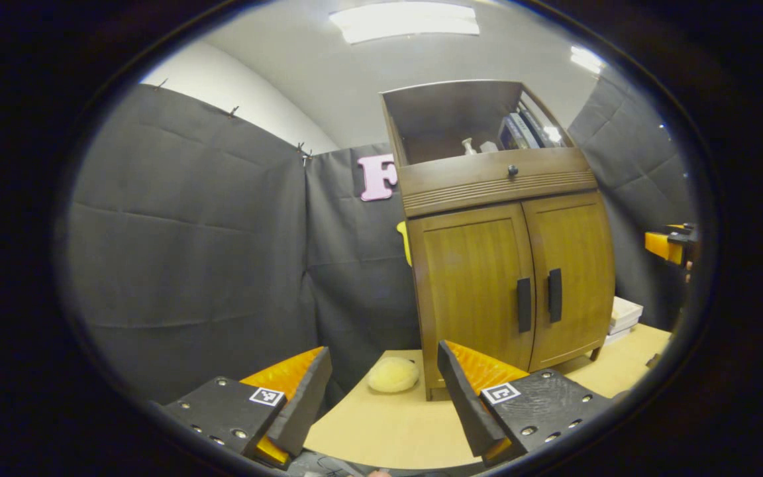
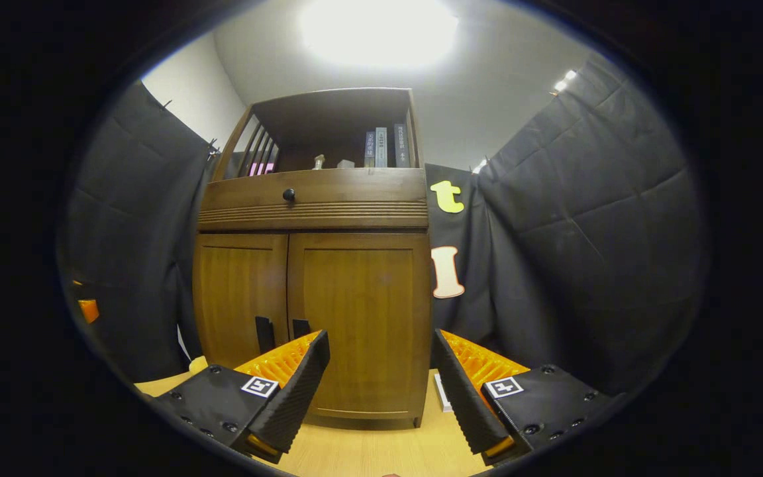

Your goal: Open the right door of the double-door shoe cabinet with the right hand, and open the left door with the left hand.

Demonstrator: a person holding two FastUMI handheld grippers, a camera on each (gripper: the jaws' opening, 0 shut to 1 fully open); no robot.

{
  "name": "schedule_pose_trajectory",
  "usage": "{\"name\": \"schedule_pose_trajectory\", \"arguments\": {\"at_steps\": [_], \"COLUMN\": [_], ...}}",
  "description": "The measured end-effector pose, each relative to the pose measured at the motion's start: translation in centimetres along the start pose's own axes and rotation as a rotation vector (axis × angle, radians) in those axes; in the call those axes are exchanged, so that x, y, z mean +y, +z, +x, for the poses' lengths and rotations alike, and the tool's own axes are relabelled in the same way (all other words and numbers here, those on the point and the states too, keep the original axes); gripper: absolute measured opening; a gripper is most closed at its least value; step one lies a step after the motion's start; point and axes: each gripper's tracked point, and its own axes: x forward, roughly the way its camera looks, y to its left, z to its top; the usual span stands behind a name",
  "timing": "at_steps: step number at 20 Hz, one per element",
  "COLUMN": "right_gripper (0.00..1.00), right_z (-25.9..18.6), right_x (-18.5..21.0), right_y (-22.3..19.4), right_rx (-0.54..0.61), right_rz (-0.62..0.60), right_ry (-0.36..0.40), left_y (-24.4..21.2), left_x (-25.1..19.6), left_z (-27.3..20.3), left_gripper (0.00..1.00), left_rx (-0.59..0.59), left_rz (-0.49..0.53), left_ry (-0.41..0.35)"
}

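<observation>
A brown wooden shoe cabinet point(image 1: 507, 252) stands on a light table, both lower doors closed. Its left door point(image 1: 477, 285) and right door point(image 1: 577, 271) each carry a dark vertical handle near the middle seam, the left handle point(image 1: 524, 305) and the right handle point(image 1: 555, 295). My left gripper point(image 1: 385, 391) is open, short of the cabinet and off to its left. In the right gripper view the cabinet point(image 2: 315, 291) fills the middle, with the right door point(image 2: 365, 324) straight ahead. My right gripper point(image 2: 381, 384) is open in front of that door, its left finger covering part of the handles point(image 2: 282, 328).
A drawer with a round knob point(image 1: 512, 171) and an open shelf with books point(image 2: 385, 147) sit above the doors. A yellow sponge-like lump point(image 1: 393, 374) lies on the table point(image 1: 388, 424) left of the cabinet. White boxes point(image 1: 623, 317) lie to its right. Black cloth walls surround everything.
</observation>
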Motion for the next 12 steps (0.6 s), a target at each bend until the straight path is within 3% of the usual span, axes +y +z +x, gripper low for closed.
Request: {"name": "schedule_pose_trajectory", "arguments": {"at_steps": [12], "right_gripper": [0.96], "right_z": [7.3], "right_x": [5.2], "right_y": [-2.9], "right_rx": [0.015], "right_rz": [0.016], "right_ry": [0.09], "left_y": [0.8], "left_x": [0.8], "left_z": [-0.2], "left_gripper": [0.94], "left_rx": [0.0], "left_rz": [0.013], "left_ry": [0.096]}}
